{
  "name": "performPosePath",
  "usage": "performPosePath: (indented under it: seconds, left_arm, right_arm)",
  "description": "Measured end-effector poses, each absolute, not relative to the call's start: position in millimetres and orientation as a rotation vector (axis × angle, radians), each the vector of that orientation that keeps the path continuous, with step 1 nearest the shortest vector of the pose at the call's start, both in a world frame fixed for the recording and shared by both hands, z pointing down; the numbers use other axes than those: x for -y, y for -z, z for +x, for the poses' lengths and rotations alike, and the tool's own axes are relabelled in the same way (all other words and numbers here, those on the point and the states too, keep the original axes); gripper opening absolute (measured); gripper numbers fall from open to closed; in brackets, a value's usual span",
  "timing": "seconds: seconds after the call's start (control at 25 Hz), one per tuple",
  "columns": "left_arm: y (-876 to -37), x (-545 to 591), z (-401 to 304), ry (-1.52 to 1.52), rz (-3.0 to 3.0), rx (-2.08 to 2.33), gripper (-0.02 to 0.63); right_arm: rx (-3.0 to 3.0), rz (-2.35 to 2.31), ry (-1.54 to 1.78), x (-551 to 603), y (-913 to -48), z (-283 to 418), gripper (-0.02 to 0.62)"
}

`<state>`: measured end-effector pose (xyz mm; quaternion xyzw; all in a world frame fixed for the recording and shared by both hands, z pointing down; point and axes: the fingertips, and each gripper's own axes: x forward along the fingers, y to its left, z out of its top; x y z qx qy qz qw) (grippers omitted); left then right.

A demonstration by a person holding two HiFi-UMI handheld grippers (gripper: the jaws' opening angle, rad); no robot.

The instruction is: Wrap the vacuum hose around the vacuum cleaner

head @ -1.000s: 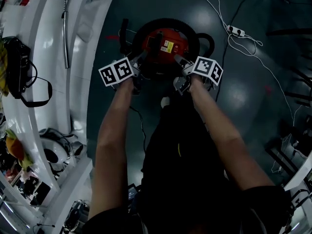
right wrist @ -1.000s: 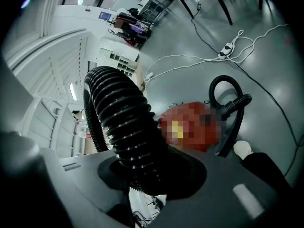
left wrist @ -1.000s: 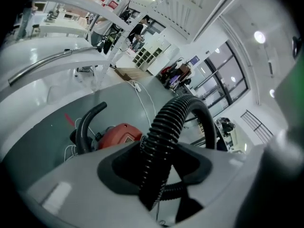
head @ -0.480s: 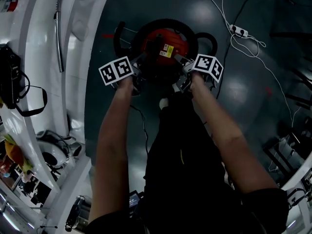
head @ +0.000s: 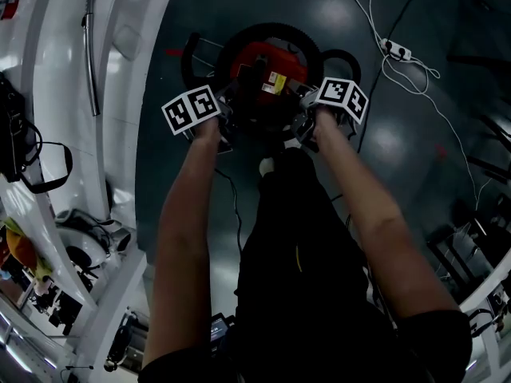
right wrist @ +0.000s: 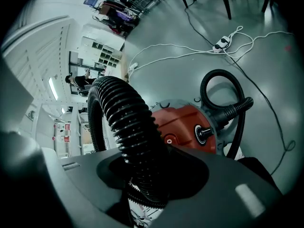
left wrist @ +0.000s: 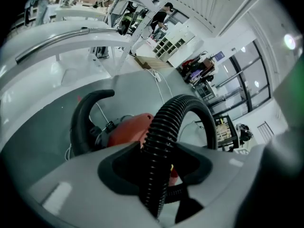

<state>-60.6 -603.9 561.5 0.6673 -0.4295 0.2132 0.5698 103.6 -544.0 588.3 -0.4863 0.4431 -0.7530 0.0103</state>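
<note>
A red vacuum cleaner (head: 267,70) stands on the dark floor, and its black ribbed hose (head: 263,29) arcs around its far side. My left gripper (head: 227,108) is shut on the hose (left wrist: 161,146) at the cleaner's left, next to the black handle (left wrist: 83,118). At the cleaner's right, my right gripper (head: 302,112) grips the hose (right wrist: 126,122) above the red body (right wrist: 183,125). Its jaws have just eased open a little, with the hose still between them. In both gripper views the hose runs up out of the jaws and curves away over the cleaner.
A white curved counter (head: 56,94) with a metal tube (head: 89,62) on it runs along the left. A power strip (head: 395,50) and white cords lie on the floor at the upper right. A further black hose loop (head: 347,58) sits at the cleaner's right. The person's legs fill the lower middle.
Both grippers have sunk with the hose, bringing its loop lower and closer around the cleaner's body. The hose stays in both grips.
</note>
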Motion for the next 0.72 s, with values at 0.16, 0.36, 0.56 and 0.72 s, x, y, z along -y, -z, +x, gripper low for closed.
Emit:
performPosePath:
  seconds: [0.16,0.36,0.56,0.72]
  left_arm:
    - [-567,608,-68,-0.523,1.544,1.033,0.198]
    - [-574,614,-75,-0.554,1.512,1.076,0.193]
    - [-582,620,-87,-0.548,1.477,1.126,0.19]
    - [-585,622,-90,-0.547,1.473,1.132,0.182]
  right_arm:
    - [-1.407,-1.528,2.374,551,-595,102,0.175]
    - [-1.448,-1.558,2.41,563,-601,103,0.175]
    - [-1.558,-1.565,2.433,578,-604,98,0.174]
    - [-1.673,-1.573,2.437,586,-607,95,0.172]
